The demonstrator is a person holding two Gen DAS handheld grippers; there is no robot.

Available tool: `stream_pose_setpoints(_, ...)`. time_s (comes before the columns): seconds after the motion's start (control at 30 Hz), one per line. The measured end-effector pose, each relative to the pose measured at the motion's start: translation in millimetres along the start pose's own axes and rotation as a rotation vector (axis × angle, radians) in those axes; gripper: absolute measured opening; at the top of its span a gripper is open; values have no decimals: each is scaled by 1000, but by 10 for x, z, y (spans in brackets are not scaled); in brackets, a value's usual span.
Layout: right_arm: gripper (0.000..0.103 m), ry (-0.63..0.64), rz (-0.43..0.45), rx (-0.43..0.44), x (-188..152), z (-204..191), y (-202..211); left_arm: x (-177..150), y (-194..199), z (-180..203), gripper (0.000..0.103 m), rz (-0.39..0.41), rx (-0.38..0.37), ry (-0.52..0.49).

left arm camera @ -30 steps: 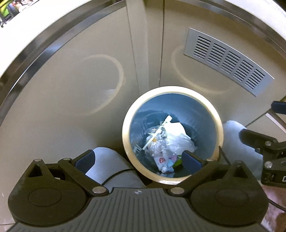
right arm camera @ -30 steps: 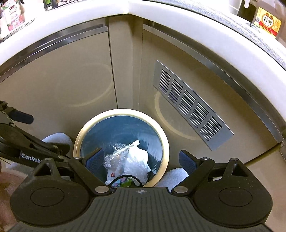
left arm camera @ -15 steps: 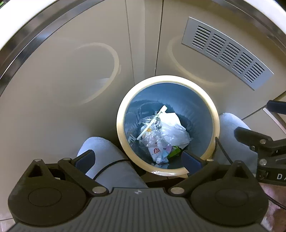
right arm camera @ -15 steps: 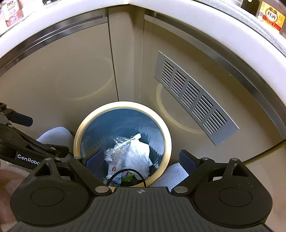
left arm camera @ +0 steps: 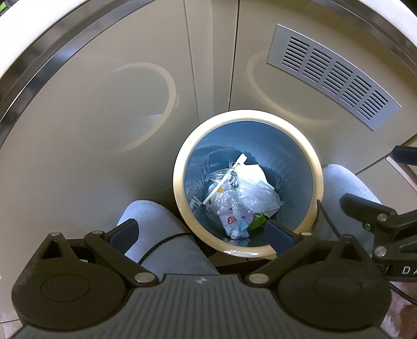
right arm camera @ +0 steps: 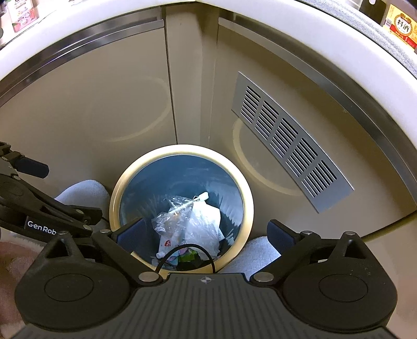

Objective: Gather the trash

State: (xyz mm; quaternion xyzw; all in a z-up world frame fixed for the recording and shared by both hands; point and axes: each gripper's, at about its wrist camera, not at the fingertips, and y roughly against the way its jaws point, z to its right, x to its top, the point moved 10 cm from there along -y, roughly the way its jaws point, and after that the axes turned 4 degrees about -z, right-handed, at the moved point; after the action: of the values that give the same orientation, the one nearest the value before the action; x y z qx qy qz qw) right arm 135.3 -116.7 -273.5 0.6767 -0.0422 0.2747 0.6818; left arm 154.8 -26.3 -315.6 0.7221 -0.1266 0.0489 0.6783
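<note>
Beige cabinet doors (left arm camera: 104, 109) meet in a corner at the far side, under a white counter edge (right arm camera: 338, 44). The right door carries a silver vent (right arm camera: 289, 140), slotted and set at a slant. On the counter's far right a bottle with a red and yellow label (right arm camera: 400, 24) shows in the right wrist view.

On the floor in front of the corner stands a round bin (left arm camera: 179, 182) with a cream rim and blue inside. The person's knees (left arm camera: 161, 234) in light grey cloth sit at either side of it, one left and one right.

The left gripper (left arm camera: 200, 230) hangs above the near rim of the bin, its fingers spread wide with nothing between them; the left finger (left arm camera: 125, 232) lies over the left knee and the other over the bin's near edge. The right gripper (right arm camera: 206, 233) is likewise spread wide and empty, its left finger over the bin's near left rim, its right finger over the right knee.

The trash (left arm camera: 242, 195) lies at the bottom of the bin: crumpled clear plastic, white paper, a small pouch with a red mark, a green scrap. A white stick (left arm camera: 224, 180) lies slanted on top of the heap.
</note>
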Motion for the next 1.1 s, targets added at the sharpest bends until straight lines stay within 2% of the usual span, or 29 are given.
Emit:
stream_pose_setpoints(0.77, 100, -1, 4, -1, -2, -1, 11, 3, 38, -34, 103, 3, -2, -5)
stream_pose_setpoints(1.1, 103, -23, -4, -19, -20, 0, -31, -12, 45, -22, 103, -22, -20, 5)
